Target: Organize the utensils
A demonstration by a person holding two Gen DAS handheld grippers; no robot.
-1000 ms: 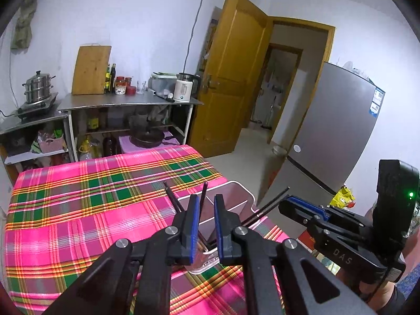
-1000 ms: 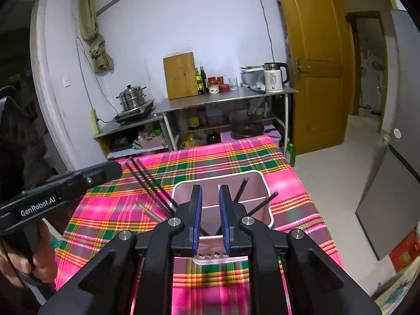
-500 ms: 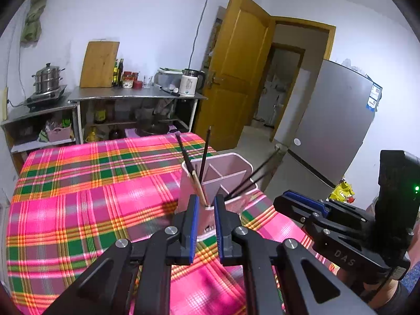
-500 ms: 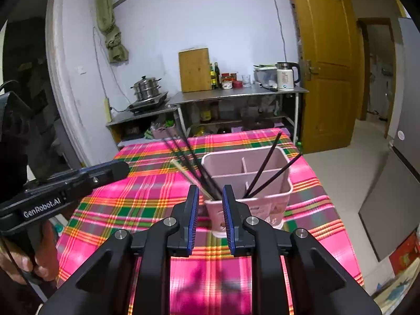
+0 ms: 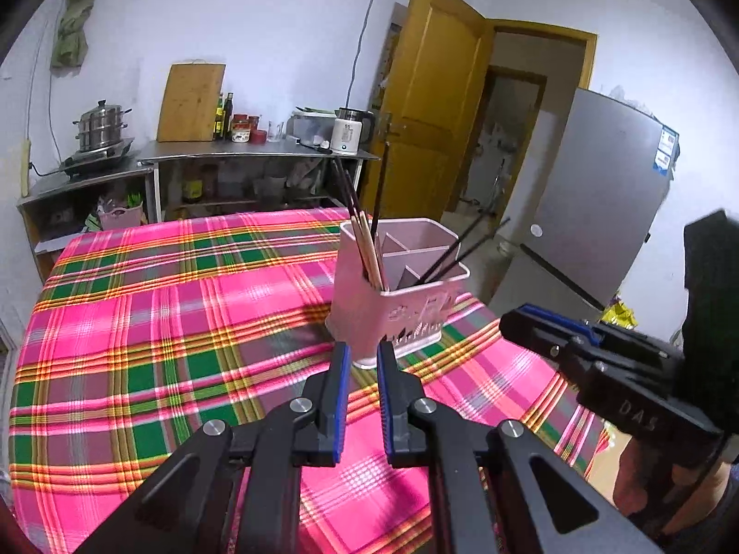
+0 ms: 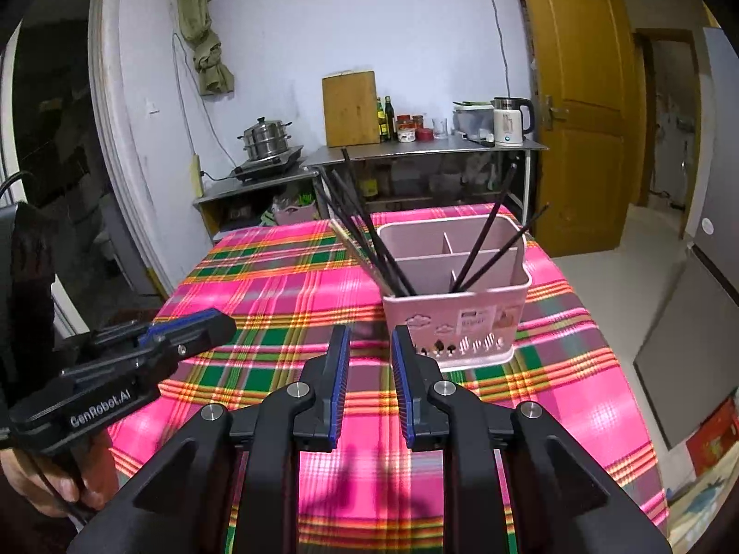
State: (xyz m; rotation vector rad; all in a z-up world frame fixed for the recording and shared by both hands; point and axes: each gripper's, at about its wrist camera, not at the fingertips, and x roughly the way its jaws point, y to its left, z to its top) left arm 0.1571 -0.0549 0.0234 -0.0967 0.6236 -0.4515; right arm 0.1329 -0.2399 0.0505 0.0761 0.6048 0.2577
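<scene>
The left gripper (image 5: pixel 359 355) has its jaws almost shut, with only a thin gap between the blue pads and nothing in it. The right gripper (image 6: pixel 368 339) has a wider gap, also empty; its jaws have just been opening a little. Both point down and forward over the pink checked tablecloth (image 5: pixel 152 323), and each is near the base of the pink utensil holder (image 6: pixel 455 318), not touching it. From the left gripper the holder is straight ahead and a bit to the right; from the right gripper it is ahead and slightly right too. The holder stands upright on the table and has several compartments. A bundle of dark chopsticks (image 6: pixel 365 235) leans to the left out of the front left corner, with some pale wooden chopsticks (image 5: pixel 369 254) among them. Two dark chopsticks (image 6: pixel 496 240) lean to the right. Their long axes go up and away, so I think a grip must come from above, near the tips. Both grippers seem about equally near.
</scene>
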